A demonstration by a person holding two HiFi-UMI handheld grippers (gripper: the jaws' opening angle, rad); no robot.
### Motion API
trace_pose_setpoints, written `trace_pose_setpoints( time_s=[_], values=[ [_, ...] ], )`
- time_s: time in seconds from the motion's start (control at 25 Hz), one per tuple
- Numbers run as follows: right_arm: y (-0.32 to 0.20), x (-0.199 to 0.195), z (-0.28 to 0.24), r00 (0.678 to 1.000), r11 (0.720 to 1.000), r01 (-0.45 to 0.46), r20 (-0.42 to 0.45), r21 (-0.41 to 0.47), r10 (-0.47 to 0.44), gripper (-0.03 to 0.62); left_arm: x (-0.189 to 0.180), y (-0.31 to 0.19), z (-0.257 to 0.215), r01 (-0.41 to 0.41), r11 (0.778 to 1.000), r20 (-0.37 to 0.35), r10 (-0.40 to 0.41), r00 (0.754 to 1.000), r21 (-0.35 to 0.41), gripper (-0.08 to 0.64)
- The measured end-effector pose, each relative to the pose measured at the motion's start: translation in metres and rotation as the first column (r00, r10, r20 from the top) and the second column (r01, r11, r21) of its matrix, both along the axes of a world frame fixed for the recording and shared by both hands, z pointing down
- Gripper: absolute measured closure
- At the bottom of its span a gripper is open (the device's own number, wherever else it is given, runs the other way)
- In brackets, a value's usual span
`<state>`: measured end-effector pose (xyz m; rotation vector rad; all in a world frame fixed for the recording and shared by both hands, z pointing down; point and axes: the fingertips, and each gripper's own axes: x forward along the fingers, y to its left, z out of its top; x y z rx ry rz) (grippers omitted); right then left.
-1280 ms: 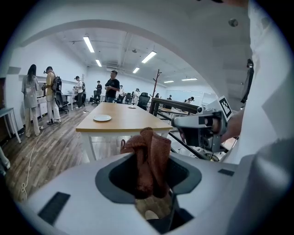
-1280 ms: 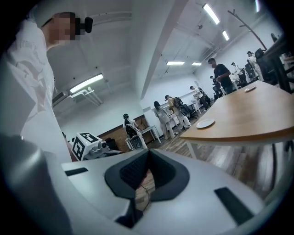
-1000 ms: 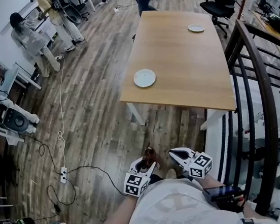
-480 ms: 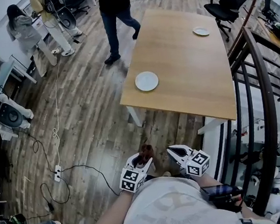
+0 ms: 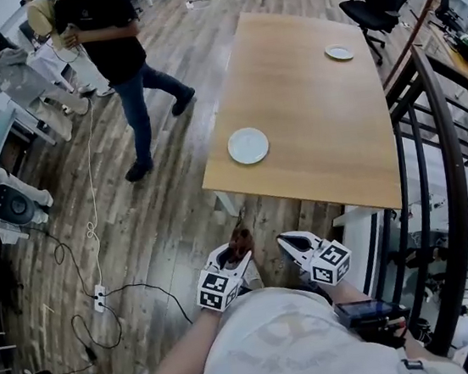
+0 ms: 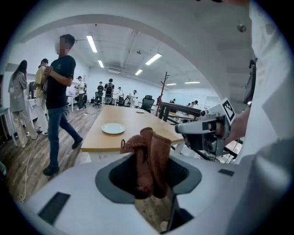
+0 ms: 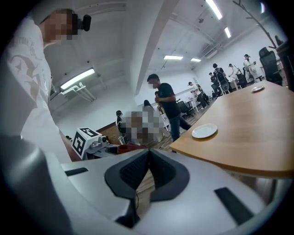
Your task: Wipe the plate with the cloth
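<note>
A white plate (image 5: pixel 248 146) lies near the front-left corner of the long wooden table (image 5: pixel 319 119). It also shows as the plate (image 6: pixel 113 128) in the left gripper view and the plate (image 7: pixel 204 131) in the right gripper view. My left gripper (image 5: pixel 239 252) is held close to my body, above the floor and short of the table, shut on a reddish-brown cloth (image 6: pixel 150 144). The cloth (image 5: pixel 240 241) sticks up out of the jaws. Beside it, my right gripper (image 5: pixel 282 241) has its jaws (image 7: pixel 148 153) closed together with nothing between them.
A second small plate (image 5: pixel 339 52) sits at the table's far right. A person (image 5: pixel 118 52) walks on the wooden floor left of the table. A dark railing (image 5: pixel 439 155) runs along the right. Cables and a power strip (image 5: pixel 99 298) lie on the floor at left.
The person in dark clothes has walked from the table's far end down along its left side. Both grippers stay low near my body, the cloth still held.
</note>
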<state>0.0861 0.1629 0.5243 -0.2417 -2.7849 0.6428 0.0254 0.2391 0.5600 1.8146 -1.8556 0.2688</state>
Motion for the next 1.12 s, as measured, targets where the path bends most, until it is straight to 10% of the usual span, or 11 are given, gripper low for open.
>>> trace_pose_setpoints(
  time_s=[1.12],
  values=[
    [-0.070, -0.108, 0.003, 0.989, 0.989, -0.116, -0.084, 0.087, 0.124, 0.579, -0.137, -0.052, 0.006, -0.038, 0.999, -0.031, 0.038, 0.999, 0.000, 0.390]
  ],
)
